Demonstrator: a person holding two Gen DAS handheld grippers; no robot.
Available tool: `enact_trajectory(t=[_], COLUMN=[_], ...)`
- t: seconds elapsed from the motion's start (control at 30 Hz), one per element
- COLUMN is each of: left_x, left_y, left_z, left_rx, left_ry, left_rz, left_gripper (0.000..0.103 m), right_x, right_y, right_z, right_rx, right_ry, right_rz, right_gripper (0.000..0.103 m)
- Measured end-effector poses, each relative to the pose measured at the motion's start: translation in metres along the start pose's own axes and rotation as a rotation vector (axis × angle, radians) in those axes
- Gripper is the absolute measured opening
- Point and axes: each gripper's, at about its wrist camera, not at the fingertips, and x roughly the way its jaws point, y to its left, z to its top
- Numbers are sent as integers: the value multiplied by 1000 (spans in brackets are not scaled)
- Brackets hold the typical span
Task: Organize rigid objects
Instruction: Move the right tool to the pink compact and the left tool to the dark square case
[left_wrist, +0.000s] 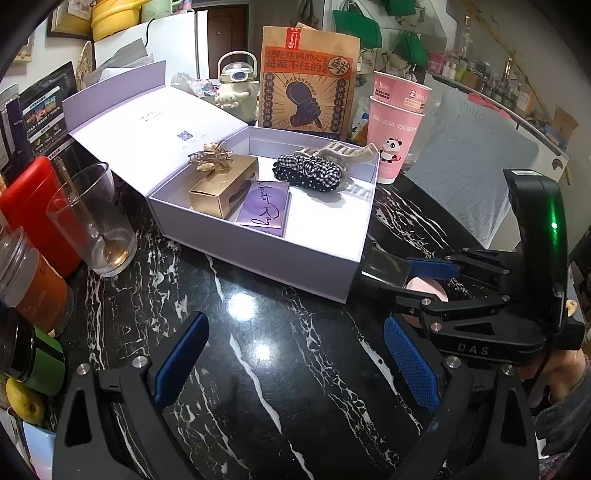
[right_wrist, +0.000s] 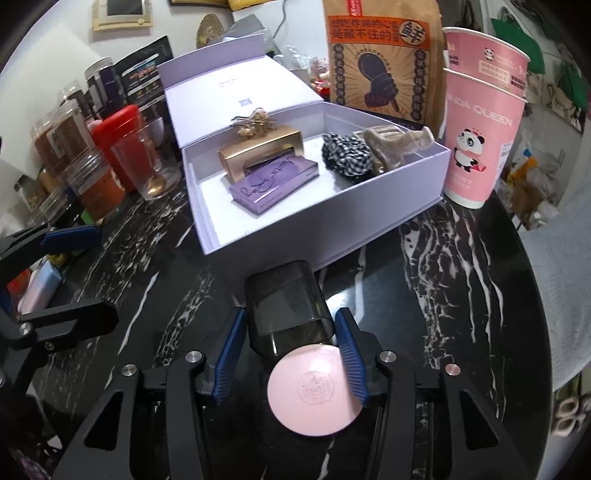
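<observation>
An open lilac gift box (left_wrist: 258, 254) (right_wrist: 280, 236) sits on the black marble table. Inside lie a gold box (left_wrist: 221, 184) (right_wrist: 258, 151) with a gold hair claw (left_wrist: 210, 155) on top, a purple case (left_wrist: 264, 206) (right_wrist: 273, 182), a checked scrunchie (left_wrist: 310, 170) (right_wrist: 347, 155) and a beige hair claw (left_wrist: 343, 151) (right_wrist: 391, 142). My right gripper (right_wrist: 291, 350) (left_wrist: 417, 280) is shut on a smoky dark container with a pink round lid (right_wrist: 314, 391), just in front of the box. My left gripper (left_wrist: 295, 362) is open and empty above bare table, left of the right gripper.
A drinking glass (left_wrist: 92, 221) (right_wrist: 147, 162), a red canister (left_wrist: 33, 206) and several jars (right_wrist: 66, 147) stand left of the box. Stacked pink paper cups (left_wrist: 395, 125) (right_wrist: 480, 122) and a brown paper bag (left_wrist: 306, 77) (right_wrist: 380, 55) stand behind and right of it.
</observation>
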Motion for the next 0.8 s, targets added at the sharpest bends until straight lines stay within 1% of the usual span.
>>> enact_trajectory(t=[0.23,0.37,0.57,0.73,0.77,0.8], left_x=[-3,-6,-4,0,1,3], left_y=[3,5,4,-1,-3,-4], left_z=[-6,-10,-15,-14,-14,-13], left_rx=[-18,-27,-33,-12,-6,-1], left_ry=[1,5,19,22,22,23], left_rz=[-13,-15,-31,-53,-62,-71], left_gripper=[97,97,97,97,97,97], right_x=[-3,-3,-6,-15,-18,-23], right_y=[22,38,55,49,47,43], right_z=[-6,-14,-25,-27,-27,-28], right_rx=[-55,-82,-123,-113,-104,-87], right_ry=[1,12,25,-2,-10,-26], right_rz=[34,67,88,55,56,53], right_gripper=[49,49,49,50,52,57])
